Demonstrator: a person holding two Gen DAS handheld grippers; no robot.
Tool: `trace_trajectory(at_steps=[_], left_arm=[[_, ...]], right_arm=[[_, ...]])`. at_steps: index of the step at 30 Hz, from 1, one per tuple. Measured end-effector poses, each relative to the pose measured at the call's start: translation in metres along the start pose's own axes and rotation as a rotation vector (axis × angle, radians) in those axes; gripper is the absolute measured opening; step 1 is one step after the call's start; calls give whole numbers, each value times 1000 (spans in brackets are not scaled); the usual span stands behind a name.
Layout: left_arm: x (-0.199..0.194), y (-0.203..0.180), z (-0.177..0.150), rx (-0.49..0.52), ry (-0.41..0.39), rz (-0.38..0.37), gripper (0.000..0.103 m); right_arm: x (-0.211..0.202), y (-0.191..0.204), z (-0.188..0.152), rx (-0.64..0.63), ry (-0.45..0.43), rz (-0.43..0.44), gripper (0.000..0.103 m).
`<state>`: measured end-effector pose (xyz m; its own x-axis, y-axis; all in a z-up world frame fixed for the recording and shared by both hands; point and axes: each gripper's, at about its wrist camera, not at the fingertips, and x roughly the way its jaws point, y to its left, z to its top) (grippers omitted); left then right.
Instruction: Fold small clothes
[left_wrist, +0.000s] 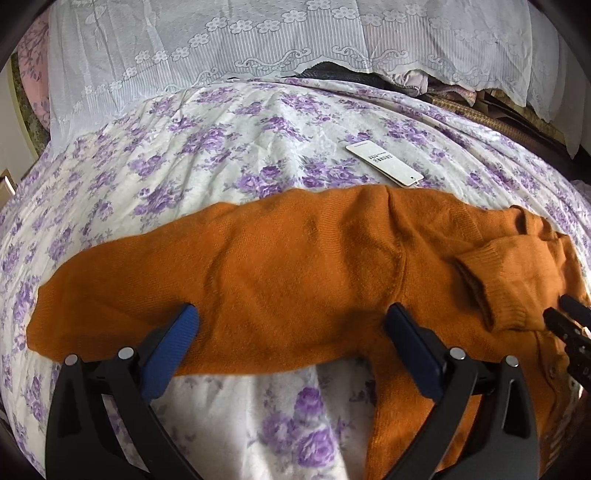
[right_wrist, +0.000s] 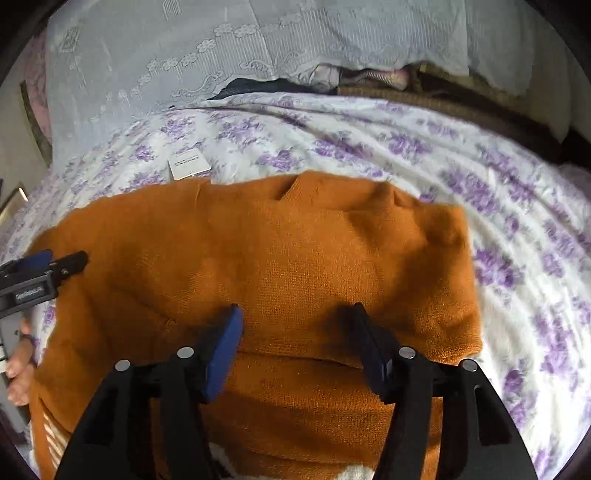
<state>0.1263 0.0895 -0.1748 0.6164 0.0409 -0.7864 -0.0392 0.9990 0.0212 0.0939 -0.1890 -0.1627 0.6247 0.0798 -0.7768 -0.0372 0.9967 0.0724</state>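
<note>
The left gripper (left_wrist: 291, 319) hangs with fingers spread, gripping nothing, over the soft orange knitted sweater (left_wrist: 295, 258) lying flat on the purple-flowered bedsheet (left_wrist: 221, 147). It looks light and floppy; pinch hems or cuffs. The right gripper (right_wrist: 295, 321) is likewise parted and empty.

Orange sweater (left_wrist: 295, 266): knit cloth, matt, fuzzy nap, ribbed weave at the cuff (left_wrist: 506, 314). Bedsheet (left_wrist: 229, 155): thin woven cloth, purple flower print, creased, slight sheen on the folds. Lace cover (left_wrist: 221, 48) behind: sheer white cloth, ribbed stripes with embroidered flowers. Hang tag (left_wrist: 384, 164): white printed card, smooth, looks like paper. Left tool (left_wrist: 291, 314): matt black plastic arms, blue pads (left_wrist: 184, 328) finely ribbed, probably rubber; round silver pins (left_wrist: 125, 352) look like polished metal. Right tool (right_wrist: 295, 314): same black plastic, blue pads, metal pins; the view is a bit blurred, so texture is unclear there.
</note>
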Motion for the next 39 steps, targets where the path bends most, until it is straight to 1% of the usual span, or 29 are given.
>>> trace_trajectory(at_steps=[1, 2, 3, 4, 6, 7, 8, 10, 12, 13, 14, 15, 17, 19, 21, 23, 24, 25, 26, 27, 28, 29, 31, 32, 34, 36, 39], left_arm=[[-4, 4, -1, -15, -1, -9, 98], [-8, 7, -2, -33, -1, -19, 98], [-14, 13, -2, -63, 0, -40, 98], [-18, 19, -3, -87, 3, -60, 98], [-27, 33, -8, -127, 14, -90, 98], [-30, 43, -13, -146, 24, -106, 98], [-32, 49, -16, -159, 30, -115, 98], [-33, 80, -26, -242, 58, -151, 98], [-30, 111, -32, -348, 74, -237, 98], [-26, 125, -33, -414, 75, -307, 98], [-23, 134, -34, -462, 73, -351, 98], [-19, 143, -33, -509, 69, -402, 98], [-15, 150, -28, -532, 57, -437, 98], [-11, 155, -25, -555, 47, -447, 97], [-7, 162, -23, -595, 39, -449, 89], [-5, 169, -23, -620, 39, -424, 67], [-4, 171, -23, -623, 40, -408, 59], [-3, 173, -23, -621, 41, -389, 46], [-2, 174, -23, -619, 44, -368, 37], [-2, 175, -23, -617, 44, -354, 32], [-2, 177, -23, -611, 43, -336, 23], [-3, 175, -22, -599, 43, -320, 15], [-5, 172, -20, -569, 44, -307, 9], [-8, 169, -18, -552, 43, -298, 8], [-14, 158, -13, -500, 40, -283, 7], [-23, 147, -8, -453, 27, -262, 7], [-36, 131, 2, -398, 2, -247, 7]], right_arm=[[-8, 0, 1, 19, -25, 4, 60], [-20, 2, 1, 31, -68, 55, 60], [-28, 7, 1, 16, -86, 98, 61], [-28, 13, 1, -7, -75, 111, 65], [-15, 27, -4, -88, 11, 138, 70], [-8, 28, -9, -108, 34, 142, 70], [-5, 24, -14, -103, 23, 141, 69], [-24, 8, -17, -44, -32, 194, 68], [-46, -8, -19, -8, -104, 247, 68], [-56, -15, -21, -1, -138, 246, 68], [-69, -27, -26, 12, -182, 229, 68], [-74, -35, -27, 24, -202, 221, 68], [-84, -59, -35, 78, -242, 196, 68], [-90, -87, -43, 145, -267, 174, 68], [-88, -107, -45, 197, -270, 164, 67], [-84, -124, -47, 269, -267, 172, 64], [-79, -131, -50, 315, -249, 197, 64], [-75, -136, -51, 345, -232, 211, 63], [-70, -138, -53, 361, -220, 214, 63], [-65, -141, -56, 378, -205, 213, 63], [-63, -143, -56, 388, -196, 212, 63], [-61, -143, -57, 393, -188, 212, 63], [-55, -144, -61, 414, -166, 206, 63], [-48, -146, -63, 436, -142, 208, 63], [-41, -151, -67, 483, -112, 224, 60], [-43, -155, -69, 512, -128, 243, 60], [-44, -154, -70, 513, -127, 237, 60]])
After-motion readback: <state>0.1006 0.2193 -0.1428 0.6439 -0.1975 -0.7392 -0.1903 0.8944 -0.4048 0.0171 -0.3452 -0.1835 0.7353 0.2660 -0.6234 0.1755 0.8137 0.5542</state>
